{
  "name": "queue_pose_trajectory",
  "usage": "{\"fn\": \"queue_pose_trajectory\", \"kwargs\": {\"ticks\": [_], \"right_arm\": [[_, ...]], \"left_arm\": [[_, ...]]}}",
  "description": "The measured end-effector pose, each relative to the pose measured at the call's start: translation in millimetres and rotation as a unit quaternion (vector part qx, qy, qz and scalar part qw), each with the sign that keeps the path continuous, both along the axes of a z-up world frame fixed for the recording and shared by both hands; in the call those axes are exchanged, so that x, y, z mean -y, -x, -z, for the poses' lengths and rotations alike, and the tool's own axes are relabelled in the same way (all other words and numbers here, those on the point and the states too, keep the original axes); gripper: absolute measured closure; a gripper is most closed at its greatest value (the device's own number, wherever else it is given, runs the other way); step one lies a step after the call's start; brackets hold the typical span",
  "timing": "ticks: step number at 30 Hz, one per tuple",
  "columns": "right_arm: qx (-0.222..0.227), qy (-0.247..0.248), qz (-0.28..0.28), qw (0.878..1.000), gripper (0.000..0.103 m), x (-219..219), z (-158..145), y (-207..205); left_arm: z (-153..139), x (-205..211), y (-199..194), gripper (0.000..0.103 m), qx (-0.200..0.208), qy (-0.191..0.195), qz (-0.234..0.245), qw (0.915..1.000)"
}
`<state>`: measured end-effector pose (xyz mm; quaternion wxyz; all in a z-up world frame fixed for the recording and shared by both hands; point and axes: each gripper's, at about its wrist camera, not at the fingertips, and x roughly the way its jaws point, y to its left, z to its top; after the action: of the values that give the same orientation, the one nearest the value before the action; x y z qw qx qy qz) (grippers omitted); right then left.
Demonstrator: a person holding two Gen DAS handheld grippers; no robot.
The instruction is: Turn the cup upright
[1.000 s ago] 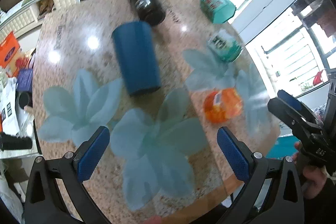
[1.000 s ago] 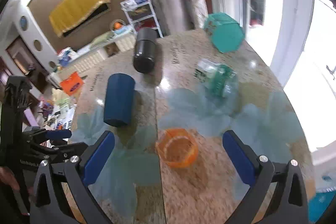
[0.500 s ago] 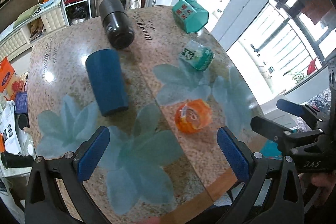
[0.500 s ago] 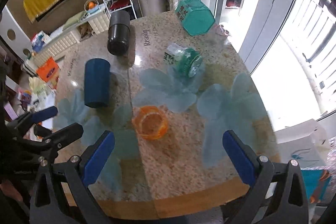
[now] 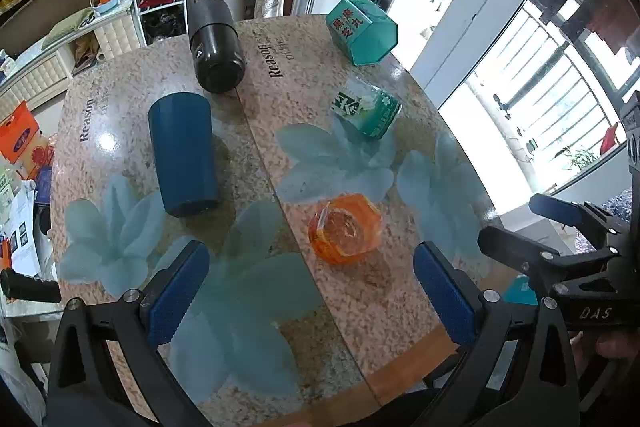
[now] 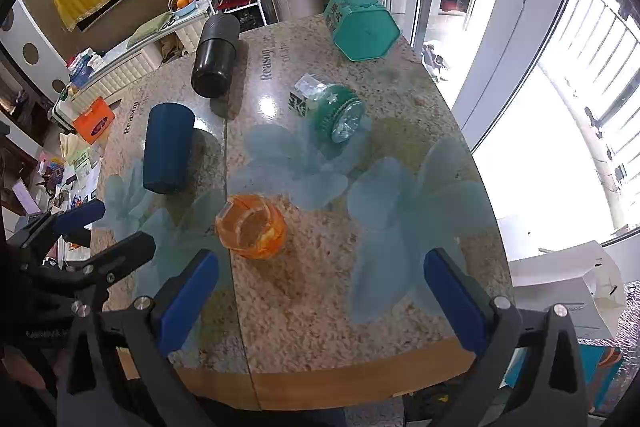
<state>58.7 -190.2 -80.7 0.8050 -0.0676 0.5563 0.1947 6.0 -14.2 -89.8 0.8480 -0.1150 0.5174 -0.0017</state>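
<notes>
Both grippers, left (image 5: 312, 291) and right (image 6: 320, 291), hang released above the table's (image 6: 328, 379) near edge. The orange cup (image 6: 251, 227) sits nearest; the blue cup (image 5: 182, 155) lies sideways (contents indiscernible).

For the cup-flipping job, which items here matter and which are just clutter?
Job: blue cup, black cup, orange glass cup, all apparently lying on their sides; left gripper and right gripper, both open.

Clutter: teal hexagonal box, green jar.
</notes>
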Motion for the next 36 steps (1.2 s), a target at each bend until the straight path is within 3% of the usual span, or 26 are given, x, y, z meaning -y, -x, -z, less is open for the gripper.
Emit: {"fn": "queue_pose_trajectory", "kwargs": {"ticks": [19, 36], "right_arm": [[-0.002, -0.02, -0.007, 1.0, 0.0, 12.2, -2.4, -2.7], [-0.002, -0.019, -0.006, 1.0, 0.0, 23.0, -1.5, -1.9]], "left_arm": [[-13.2, 15.5, 1.7, 0.0, 0.006, -0.031, -0.01, 0.9994], [-11.9, 26.4, 3.6, 0.0, 0.005, -0.032, -0.007, 0.9995]]}}
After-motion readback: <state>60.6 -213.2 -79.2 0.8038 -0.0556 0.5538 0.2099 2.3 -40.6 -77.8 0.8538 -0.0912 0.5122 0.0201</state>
